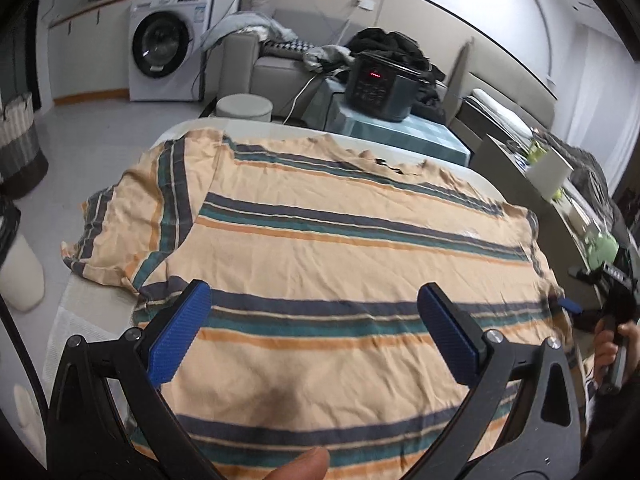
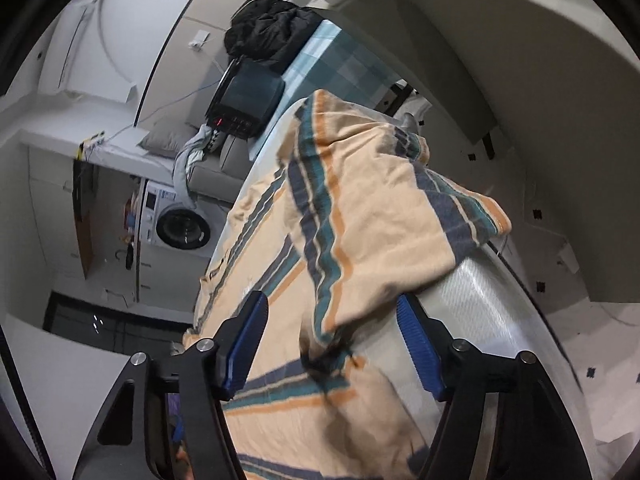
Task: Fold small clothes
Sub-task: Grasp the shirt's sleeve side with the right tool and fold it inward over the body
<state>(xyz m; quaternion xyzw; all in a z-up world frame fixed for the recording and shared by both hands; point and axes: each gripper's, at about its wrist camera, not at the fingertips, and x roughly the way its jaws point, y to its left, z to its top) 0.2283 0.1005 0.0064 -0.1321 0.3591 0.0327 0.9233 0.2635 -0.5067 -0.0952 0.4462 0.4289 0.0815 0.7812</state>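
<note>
Striped shirt [image 1: 320,248] on the bench [image 1: 80,320], early in the fold. In the left wrist view the garment lies spread nearly flat across the bench, cream with bands of navy, teal and orange, its collar edge toward the far side and one short sleeve [image 1: 120,232] still laid out to the side and hanging over the bench edge. In the right wrist view the opposite side of the shirt [image 2: 360,216] is lifted and turned over the body, forming a loose, rumpled flap, not a set crease. Judged from this, the first side fold is only begun; the other sleeve, the lengthwise folds and the final halving remain to be done.

Left tongs [image 1: 316,332]: jaws wide apart, hovering over the near part of the shirt's body; nothing lies between the blue pads [image 1: 180,336], and no contact with the cloth can be seen.

Right tongs [image 2: 332,344]: jaws at a middling gap, with the dark-trimmed edge of the turned-over flap between them. The pads [image 2: 420,348] stand clear of the cloth on both sides, so the fabric is bracketed but not pinched. In the left wrist view these tongs [image 1: 568,306] appear at the shirt's right edge, carried by the person's hand [image 1: 612,344].
</note>
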